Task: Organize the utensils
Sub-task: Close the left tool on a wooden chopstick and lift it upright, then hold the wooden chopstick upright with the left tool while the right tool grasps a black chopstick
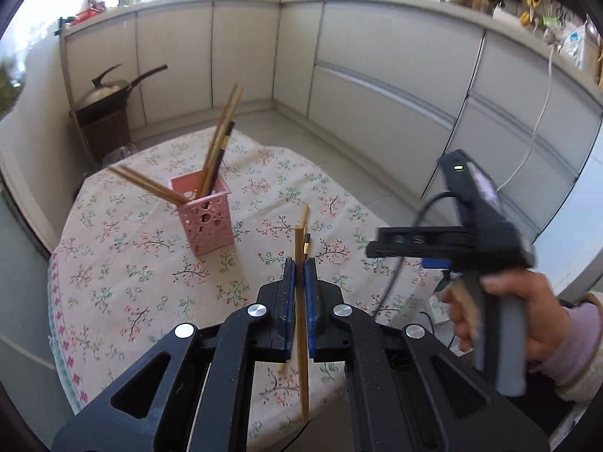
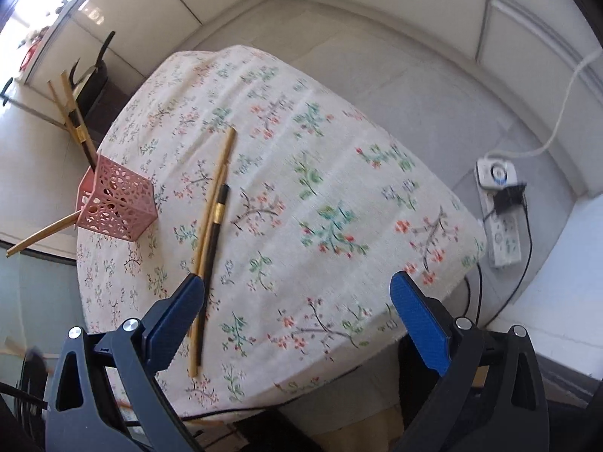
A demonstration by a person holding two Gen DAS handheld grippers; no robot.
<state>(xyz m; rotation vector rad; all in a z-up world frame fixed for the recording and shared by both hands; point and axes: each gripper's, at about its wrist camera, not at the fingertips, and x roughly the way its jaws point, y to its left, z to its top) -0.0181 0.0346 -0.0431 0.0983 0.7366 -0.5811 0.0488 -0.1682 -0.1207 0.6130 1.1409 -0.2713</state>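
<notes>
Left gripper [image 1: 300, 263] clamped on bamboo chopstick [image 1: 300, 248], long axis upright; pink holder [image 1: 205, 222] ahead-left. Right gripper [image 2: 297, 293] wide open, empty, over loose chopsticks [image 2: 213, 226].

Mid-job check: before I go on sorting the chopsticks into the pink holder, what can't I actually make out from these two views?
- Left wrist view: the table chopsticks are mostly hidden behind the left gripper and its held chopstick.
- Right wrist view: the near ends of the loose chopsticks pass behind one blue finger.
- Both views: the pink holder hides its chopsticks' lower ends.
</notes>
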